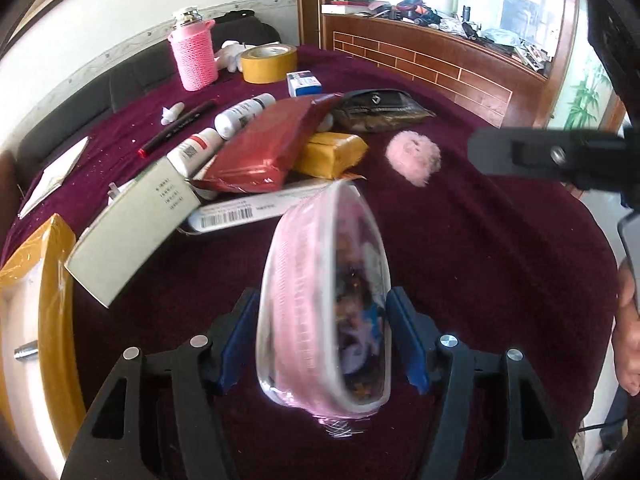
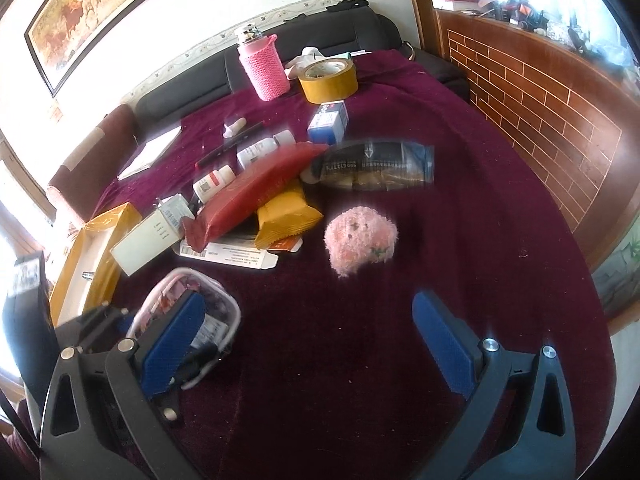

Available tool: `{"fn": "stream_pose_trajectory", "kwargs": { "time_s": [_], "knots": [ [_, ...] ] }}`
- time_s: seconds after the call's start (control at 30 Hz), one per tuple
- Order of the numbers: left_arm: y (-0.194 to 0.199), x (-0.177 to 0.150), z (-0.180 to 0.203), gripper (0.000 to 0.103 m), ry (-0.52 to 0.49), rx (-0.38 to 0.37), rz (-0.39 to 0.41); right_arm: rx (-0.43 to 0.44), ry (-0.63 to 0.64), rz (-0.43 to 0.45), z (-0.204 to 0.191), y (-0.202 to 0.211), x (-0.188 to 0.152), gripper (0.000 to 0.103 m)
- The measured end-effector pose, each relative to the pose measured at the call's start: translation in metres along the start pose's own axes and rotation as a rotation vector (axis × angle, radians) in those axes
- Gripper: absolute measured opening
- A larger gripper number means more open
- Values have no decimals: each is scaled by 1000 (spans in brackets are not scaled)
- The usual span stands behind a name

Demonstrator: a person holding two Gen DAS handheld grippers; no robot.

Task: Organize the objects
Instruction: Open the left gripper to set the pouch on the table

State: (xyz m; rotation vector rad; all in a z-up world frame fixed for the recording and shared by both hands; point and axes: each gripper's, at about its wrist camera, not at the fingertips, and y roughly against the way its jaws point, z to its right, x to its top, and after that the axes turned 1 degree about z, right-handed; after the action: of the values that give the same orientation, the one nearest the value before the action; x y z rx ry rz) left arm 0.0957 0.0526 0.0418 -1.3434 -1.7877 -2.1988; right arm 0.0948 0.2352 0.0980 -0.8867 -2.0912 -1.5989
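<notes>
Between the left hand-held gripper (image 1: 320, 344) pads, pouch (image 1: 324, 300) points away.

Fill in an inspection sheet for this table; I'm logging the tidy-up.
Surface: maroon cloth over the table, speckled with crumbs.
Job's things: clear pouch held upright; pink plush lying loose.
Clutter: red packet, yellow packet, white bottles, boxes, tape roll, pink knit bottle.
Grippers: left gripper shut on pouch; right gripper open, empty.
Cables: nothing seen.
Surroundings: dark sofa, wooden counter, framed painting.
</notes>
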Motion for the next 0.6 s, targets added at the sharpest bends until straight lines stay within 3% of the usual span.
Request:
{"fn": "stream_pose_trajectory", "kwargs": {
  "time_s": [0.17,0.27,0.37,0.47,0.6],
  "knots": [
    [6,-6,-11,59,50,-41,1,-2,33,-12,-10,-3,0,103],
    [3,-8,-25,59,134,-100,-21,-26,43,-25,-14,-8,3,103],
    [3,-8,-27,58,159,-106,-27,-38,37,-28,-9,-11,9,103],
    [14,-10,-28,59,157,-86,9,-86,63,-47,-5,-16,14,103],
    [27,-21,-46,59,250,-117,17,-193,113,-66,0,-40,23,103]
  ]
}}
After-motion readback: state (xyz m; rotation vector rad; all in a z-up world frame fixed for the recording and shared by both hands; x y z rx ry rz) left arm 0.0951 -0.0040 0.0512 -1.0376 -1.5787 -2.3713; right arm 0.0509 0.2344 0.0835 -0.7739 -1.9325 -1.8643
